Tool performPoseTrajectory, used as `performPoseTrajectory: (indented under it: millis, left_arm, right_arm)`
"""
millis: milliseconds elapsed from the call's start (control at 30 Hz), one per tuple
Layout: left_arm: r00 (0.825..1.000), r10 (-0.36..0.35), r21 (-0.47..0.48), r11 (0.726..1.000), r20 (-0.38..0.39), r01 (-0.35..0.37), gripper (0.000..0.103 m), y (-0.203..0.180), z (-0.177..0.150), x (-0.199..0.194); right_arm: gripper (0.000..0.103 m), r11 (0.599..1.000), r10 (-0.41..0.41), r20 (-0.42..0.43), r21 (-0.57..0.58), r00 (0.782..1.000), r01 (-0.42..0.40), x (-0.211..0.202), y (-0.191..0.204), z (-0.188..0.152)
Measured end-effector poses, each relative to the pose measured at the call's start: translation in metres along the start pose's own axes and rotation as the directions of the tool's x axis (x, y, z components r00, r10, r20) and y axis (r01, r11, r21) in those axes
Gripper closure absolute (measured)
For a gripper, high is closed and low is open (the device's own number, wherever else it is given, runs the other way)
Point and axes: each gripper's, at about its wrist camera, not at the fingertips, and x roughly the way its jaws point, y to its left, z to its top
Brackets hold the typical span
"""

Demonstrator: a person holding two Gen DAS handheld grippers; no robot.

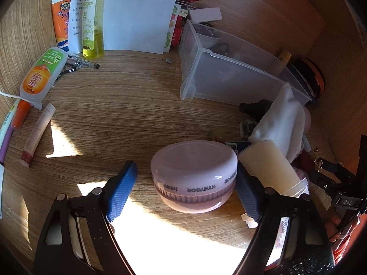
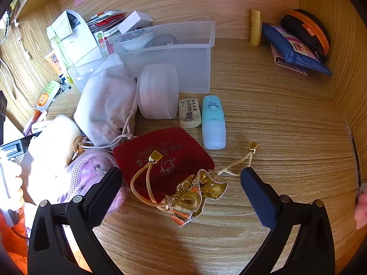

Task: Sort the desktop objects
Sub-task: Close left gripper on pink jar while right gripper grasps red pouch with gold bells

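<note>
A round pale pink jar (image 1: 193, 160) with a "HYNTOOR" band sits on the wooden desk (image 1: 119, 105) between the blue pads of my left gripper (image 1: 185, 169). The right pad is against its side and the left pad stands apart from it, so the jaws are open. My right gripper (image 2: 181, 176) hangs open over a red velvet pouch (image 2: 165, 153) with a gold mouth (image 2: 195, 197) and cord. A clear plastic bin (image 1: 224, 73) (image 2: 183, 52) stands at the back.
A cream bottle (image 1: 268, 165) and white cloth pouch (image 1: 284, 119) crowd the jar's right side. Tubes, a yellow bottle (image 1: 93, 23) and papers lie back left. An eraser (image 2: 190, 113), light blue tube (image 2: 213, 123), second round case (image 2: 158, 90) and purple cord (image 2: 91, 171) surround the red pouch.
</note>
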Motion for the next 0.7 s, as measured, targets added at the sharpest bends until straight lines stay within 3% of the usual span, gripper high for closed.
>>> performPoseTrajectory:
  millis: [133, 267, 500, 567, 700]
  left_arm:
    - [1.0, -0.026, 0.0, 1.0, 0.0, 0.026, 0.03, -0.003, 0.002, 0.001]
    - [0.999, -0.037, -0.002, 0.999, 0.006, 0.037, 0.039, -0.002, 0.0, 0.0]
    - [0.999, 0.025, 0.014, 1.0, 0.037, -0.025, 0.039, -0.001, -0.007, -0.007]
    - [0.999, 0.03, 0.004, 1.0, 0.039, -0.03, 0.039, 0.002, -0.007, -0.008]
    - [0.997, 0.048, -0.005, 0.999, 0.057, -0.048, 0.039, 0.004, -0.007, -0.011]
  right_arm:
    - [0.01, 1.0, 0.025, -0.011, -0.009, 1.0, -0.025, 0.001, 0.001, 0.001]
    - [0.031, 0.993, -0.082, -0.005, -0.09, 0.997, 0.082, 0.003, 0.013, -0.001]
    - [0.056, 0.989, -0.108, 0.033, -0.101, 0.994, 0.111, -0.005, 0.013, 0.0]
    - [0.068, 0.99, -0.102, 0.05, -0.093, 0.994, 0.106, -0.013, 0.009, -0.002]
    - [0.078, 0.991, -0.088, 0.068, -0.091, 0.994, 0.094, -0.018, 0.006, -0.003]
